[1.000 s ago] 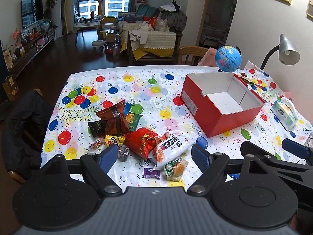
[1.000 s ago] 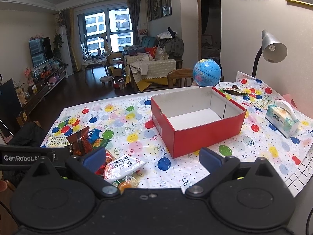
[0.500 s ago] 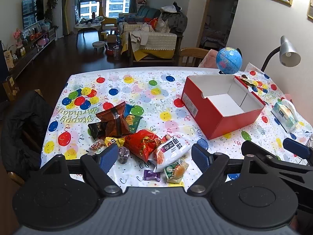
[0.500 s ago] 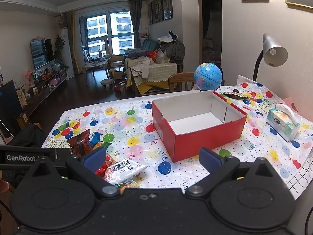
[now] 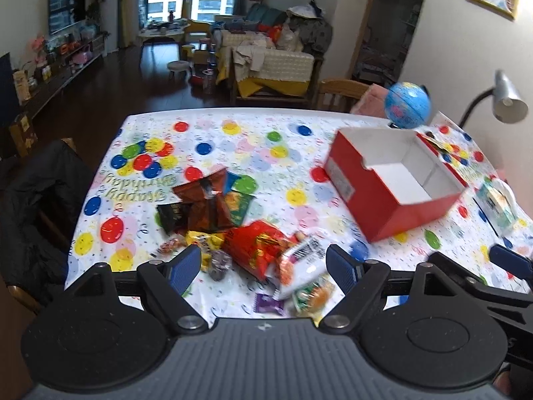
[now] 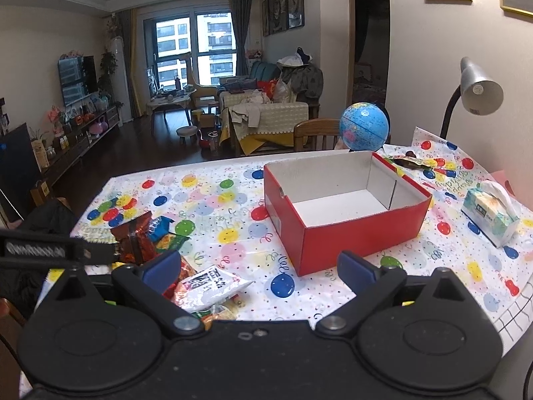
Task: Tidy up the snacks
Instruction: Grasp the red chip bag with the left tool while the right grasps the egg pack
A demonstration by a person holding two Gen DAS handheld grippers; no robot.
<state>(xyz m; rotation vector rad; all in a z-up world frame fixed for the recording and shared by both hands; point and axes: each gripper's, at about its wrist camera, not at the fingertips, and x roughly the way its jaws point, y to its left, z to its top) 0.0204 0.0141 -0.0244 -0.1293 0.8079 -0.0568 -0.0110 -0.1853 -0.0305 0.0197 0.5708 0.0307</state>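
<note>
A pile of snack packets lies on the balloon-print tablecloth: a brown bag (image 5: 208, 200), a red bag (image 5: 256, 246), a white packet (image 5: 301, 263) and small sweets. An empty red box (image 5: 389, 180) stands to their right; it also shows in the right wrist view (image 6: 343, 213). My left gripper (image 5: 265, 263) is open and empty, just above the near side of the pile. My right gripper (image 6: 260, 266) is open and empty, near the table's front edge, between the white packet (image 6: 213, 283) and the box.
A tissue pack (image 6: 491, 216) lies right of the box. A blue globe (image 6: 364, 126) and a desk lamp (image 6: 479, 90) stand at the back right. A dark chair with a jacket (image 5: 36, 200) is at the table's left edge.
Both grippers have shifted slightly forward and lower toward the table. The snacks and box have not moved.
</note>
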